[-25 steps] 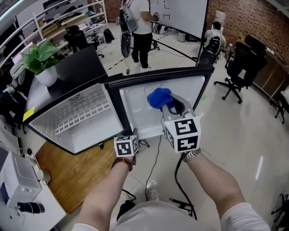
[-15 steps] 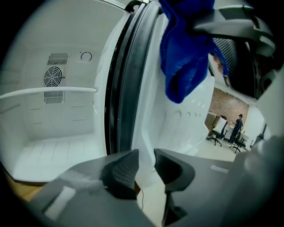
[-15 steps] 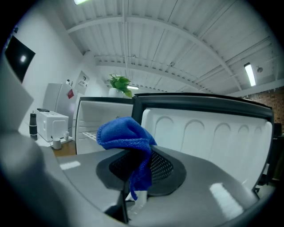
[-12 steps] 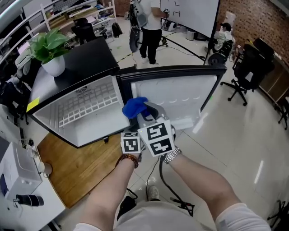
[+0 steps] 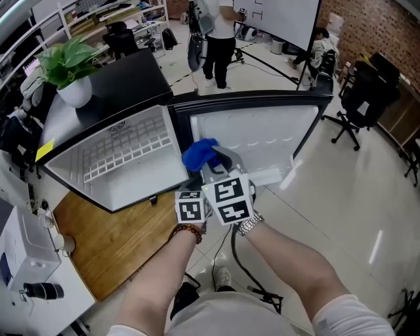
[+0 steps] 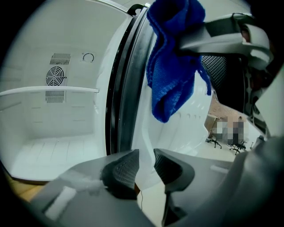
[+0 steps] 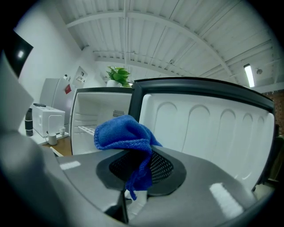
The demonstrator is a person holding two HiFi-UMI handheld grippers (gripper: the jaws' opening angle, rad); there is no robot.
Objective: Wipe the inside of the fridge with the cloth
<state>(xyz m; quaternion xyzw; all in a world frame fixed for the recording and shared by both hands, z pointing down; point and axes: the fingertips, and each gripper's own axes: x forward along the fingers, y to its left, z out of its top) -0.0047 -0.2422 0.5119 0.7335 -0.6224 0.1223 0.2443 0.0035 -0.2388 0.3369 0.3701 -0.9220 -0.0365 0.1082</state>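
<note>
Comparing against one second ago: the right gripper has come left and down, from over the middle of the open fridge door to the hinge side, where door meets fridge cabinet; over the last half second hardly any shift. The left gripper has kept its place. Right jaws are clamped on the blue cloth, which bunches above the pads and hangs in a fold between them, in front of the door's white inner liner and not visibly touching it. Left jaws sit either side of the door's lower edge, pads against the white panel, nothing else between them. The fridge stands on a wooden board set on a pale tiled floor; its top is black and carries a potted plant. Room behind: a whiteboard, a brick wall, black office chairs, a person standing. A white counter lies at lower left, and a black cable runs over the floor by the person's feet. Inside the cabinet, a fan grille and a shelf rail show. From the head view, the right gripper's marker cube covers the left jaws; from the left gripper view, the cloth hangs across the dark door seal.
</note>
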